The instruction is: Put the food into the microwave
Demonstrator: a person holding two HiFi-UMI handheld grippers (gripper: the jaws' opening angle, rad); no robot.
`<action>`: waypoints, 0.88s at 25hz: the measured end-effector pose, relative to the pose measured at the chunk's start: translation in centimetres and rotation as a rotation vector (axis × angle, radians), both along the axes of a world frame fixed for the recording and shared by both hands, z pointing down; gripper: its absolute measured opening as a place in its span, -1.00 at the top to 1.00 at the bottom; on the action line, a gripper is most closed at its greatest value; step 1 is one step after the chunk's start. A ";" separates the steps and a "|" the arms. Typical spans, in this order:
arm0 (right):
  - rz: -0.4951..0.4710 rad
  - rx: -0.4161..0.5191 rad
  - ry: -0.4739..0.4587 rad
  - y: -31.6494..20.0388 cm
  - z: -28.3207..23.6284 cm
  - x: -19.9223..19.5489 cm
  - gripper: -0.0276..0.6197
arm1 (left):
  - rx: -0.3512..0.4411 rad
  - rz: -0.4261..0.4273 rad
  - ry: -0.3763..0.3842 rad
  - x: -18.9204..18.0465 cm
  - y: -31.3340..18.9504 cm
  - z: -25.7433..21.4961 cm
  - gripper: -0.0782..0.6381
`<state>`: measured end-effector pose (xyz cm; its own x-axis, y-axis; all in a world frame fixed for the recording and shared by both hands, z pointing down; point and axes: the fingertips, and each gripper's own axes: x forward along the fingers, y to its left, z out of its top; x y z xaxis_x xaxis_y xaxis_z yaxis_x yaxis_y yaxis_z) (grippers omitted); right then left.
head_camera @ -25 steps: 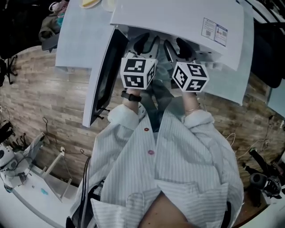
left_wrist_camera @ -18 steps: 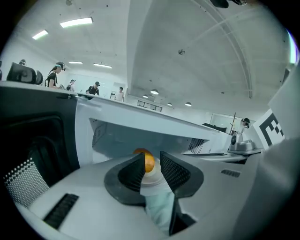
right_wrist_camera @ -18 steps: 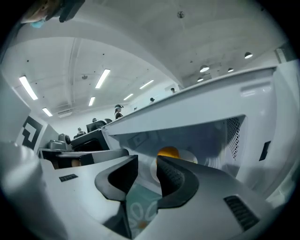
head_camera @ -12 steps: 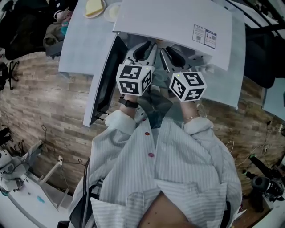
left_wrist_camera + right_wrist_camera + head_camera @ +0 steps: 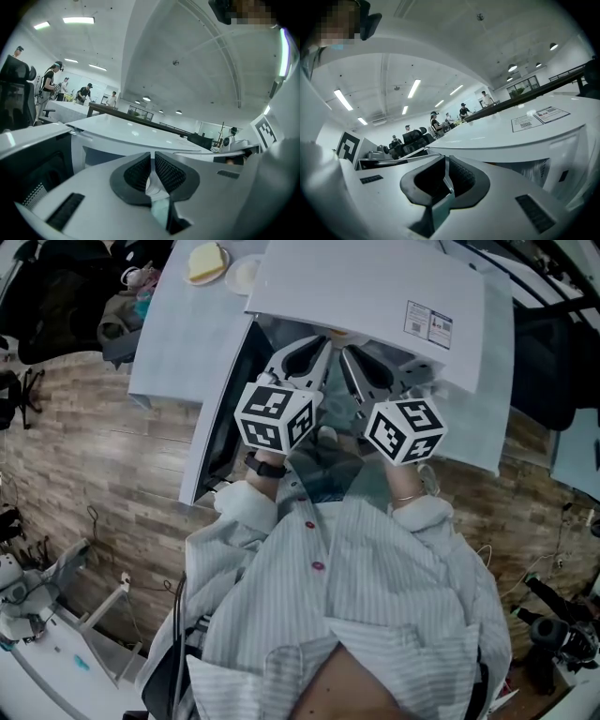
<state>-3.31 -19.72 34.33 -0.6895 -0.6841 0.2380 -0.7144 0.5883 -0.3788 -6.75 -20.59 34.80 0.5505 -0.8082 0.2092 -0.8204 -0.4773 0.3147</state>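
Both tools are hovering side by side in front of the open microwave (image 5: 375, 287), their tips pointing at its opening. The left tool (image 5: 152, 161) has just been closing its jaws, and now only a thin slit is showing between the ribbed pads (image 5: 169, 172), with nothing in it. The right tool (image 5: 446, 171) has been closing too, and its pads are meeting in a line on nothing at all. Each marker cube is sitting just above the wrist holding it, the left one (image 5: 275, 415) and the right one (image 5: 405, 430) lying near each other over the striped shirt sleeves. The microwave door (image 5: 220, 409) is standing swung out toward the left, hanging past the near edge of the desk (image 5: 178, 334). The food (image 5: 206, 259) — a pale yellow slice on a small plate — is lying on the desk's left part, beyond the door and toward the far edge, well apart from both tools. A second pale dish (image 5: 246, 276) is sitting just beside it, close against the microwave's left side.
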 end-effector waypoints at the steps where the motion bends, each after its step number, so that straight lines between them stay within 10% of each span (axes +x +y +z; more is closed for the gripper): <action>1: -0.004 0.002 -0.001 0.1 -0.2 -0.1 0.76 | 0.000 0.008 0.006 0.1 0.2 -0.2 0.68; 22: -0.023 0.033 -0.042 0.0 -2.5 0.9 0.82 | 0.026 0.058 0.053 1.4 0.8 -2.4 0.76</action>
<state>-2.42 -19.74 31.81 -0.7138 -0.6753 0.1857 -0.6846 0.6169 -0.3883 -5.38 -19.80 32.36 0.6062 -0.7795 0.1580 -0.7737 -0.5318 0.3444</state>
